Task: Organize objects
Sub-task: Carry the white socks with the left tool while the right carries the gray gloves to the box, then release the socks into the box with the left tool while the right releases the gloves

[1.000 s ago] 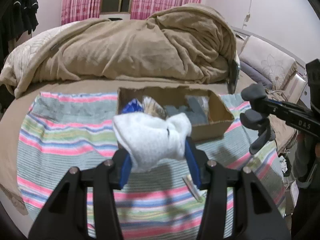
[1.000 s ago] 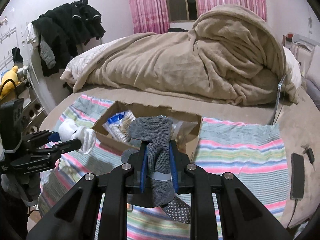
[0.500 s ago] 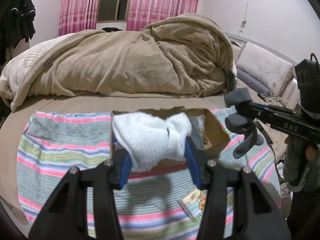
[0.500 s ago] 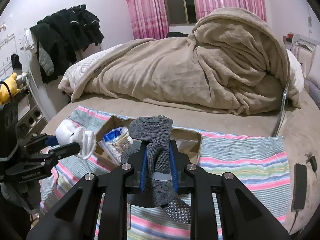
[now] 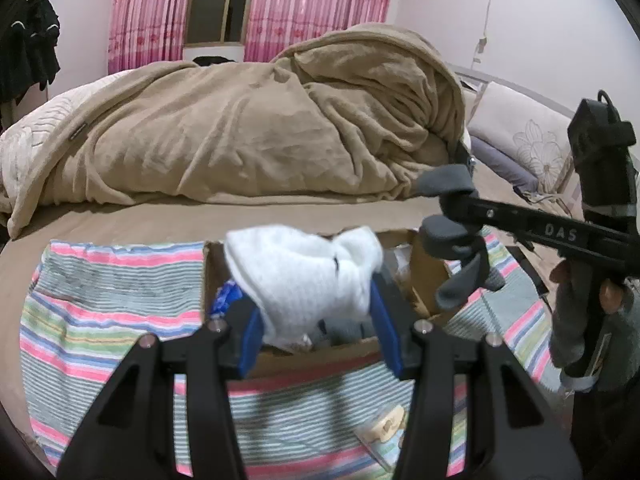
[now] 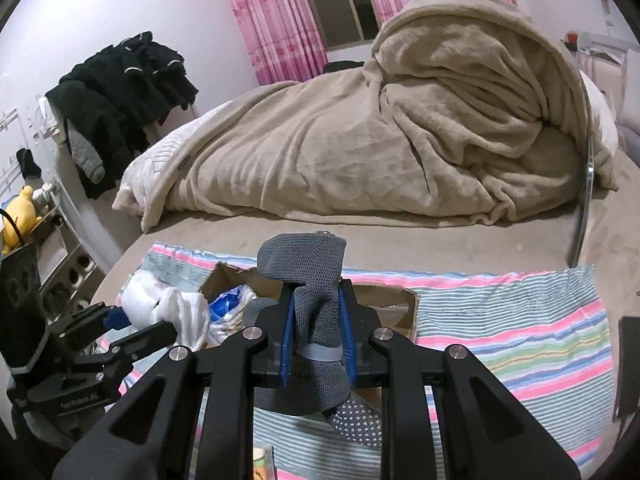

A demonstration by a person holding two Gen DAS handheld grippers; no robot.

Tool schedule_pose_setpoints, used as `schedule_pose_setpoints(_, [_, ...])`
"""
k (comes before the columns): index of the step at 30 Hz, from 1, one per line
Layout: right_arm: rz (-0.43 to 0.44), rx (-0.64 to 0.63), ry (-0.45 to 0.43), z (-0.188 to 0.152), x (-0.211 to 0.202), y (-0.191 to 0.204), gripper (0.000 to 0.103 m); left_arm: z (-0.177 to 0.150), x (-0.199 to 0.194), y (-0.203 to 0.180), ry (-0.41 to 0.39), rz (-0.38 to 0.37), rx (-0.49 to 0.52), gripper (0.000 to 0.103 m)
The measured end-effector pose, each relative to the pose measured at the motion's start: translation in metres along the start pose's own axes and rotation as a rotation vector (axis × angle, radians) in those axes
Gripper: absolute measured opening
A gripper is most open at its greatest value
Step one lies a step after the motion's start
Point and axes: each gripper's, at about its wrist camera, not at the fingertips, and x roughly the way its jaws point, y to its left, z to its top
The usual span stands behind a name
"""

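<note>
My left gripper (image 5: pixel 316 312) is shut on a bunched white sock (image 5: pixel 304 268) and holds it above the near edge of an open cardboard box (image 5: pixel 320 354) on the striped cloth. My right gripper (image 6: pixel 316 340) is shut on a folded grey sock (image 6: pixel 308 264) with a dotted sole, above the box's right half (image 6: pixel 394 296). In the left wrist view the right gripper (image 5: pixel 452 216) with its grey sock hangs over the box's right end. In the right wrist view the left gripper (image 6: pixel 132 320) with the white sock (image 6: pixel 164 304) is at the box's left end. The box holds a blue packet (image 6: pixel 230 300) and other items.
A striped cloth (image 6: pixel 512 320) covers the near part of the bed. A heaped tan blanket (image 5: pixel 248 128) lies behind the box. A small packet (image 5: pixel 384 428) lies on the cloth in front. A dark phone (image 6: pixel 628 364) lies at the right edge. Black clothes (image 6: pixel 120 96) hang at the left wall.
Both grippers have moved forward and closer to the box, each still holding its sock. The box now sits directly under and behind the socks.
</note>
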Motion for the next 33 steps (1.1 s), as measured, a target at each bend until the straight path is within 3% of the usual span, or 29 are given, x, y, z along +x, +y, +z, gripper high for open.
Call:
schedule_pose_setpoints(12, [-0.152,0.06,0.057,-0.012,0.04,-0.026,0.022,-0.001,0.028,0.004,0.049,-0.029,-0.024,0.05])
schedule_pose_setpoints(18, [-0.261,0.008,0.069,-0.026,0.052,-0.026,0.022,-0.003,0.04,0.003,0.076,-0.045,-0.044,0.05])
schedule_pose_setpoints(23, [-0.347,-0.044,0.075,-0.039,0.062,-0.024,0.03,-0.006,0.049,0.0,0.099,-0.046,-0.045,0.05])
schedule_pose_setpoints(30, [-0.279,0.027,0.034,-0.041,0.048,-0.034,0.051,-0.008,0.064,0.004,0.117,-0.023,-0.065,0.05])
schedule_pose_setpoints(33, [-0.26,0.064,-0.001,-0.04,0.038,-0.041,0.055,-0.006,0.071,0.003,0.119,-0.028,-0.07,0.051])
